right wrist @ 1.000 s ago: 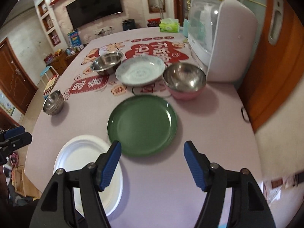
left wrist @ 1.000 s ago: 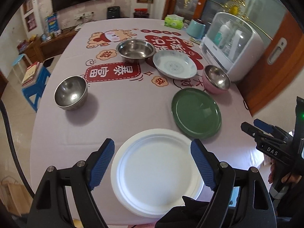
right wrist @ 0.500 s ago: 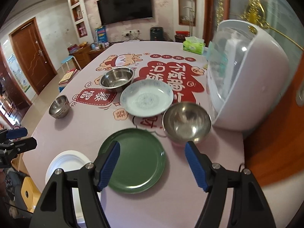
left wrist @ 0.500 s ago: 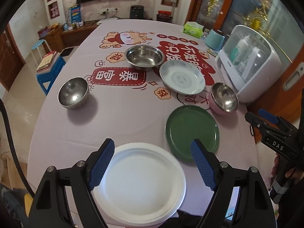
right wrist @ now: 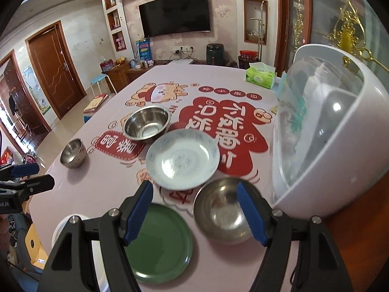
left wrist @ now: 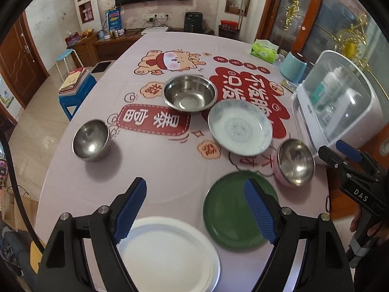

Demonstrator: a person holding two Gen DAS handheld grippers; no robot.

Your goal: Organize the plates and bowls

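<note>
Left gripper (left wrist: 195, 210) fingers wide apart, empty, above white plate (left wrist: 167, 253). Right gripper (right wrist: 205, 213), marked "DAS", likewise empty. Counter (left wrist: 155, 165) cloth bears red Chinese characters.

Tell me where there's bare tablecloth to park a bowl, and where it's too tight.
Freest: the stretch between the small steel bowl, the white plate and the green plate. The far end beyond the wide steel bowl is bare too. Crowded: the patterned dish, pink-sided bowl and white appliance sit close together.
</note>
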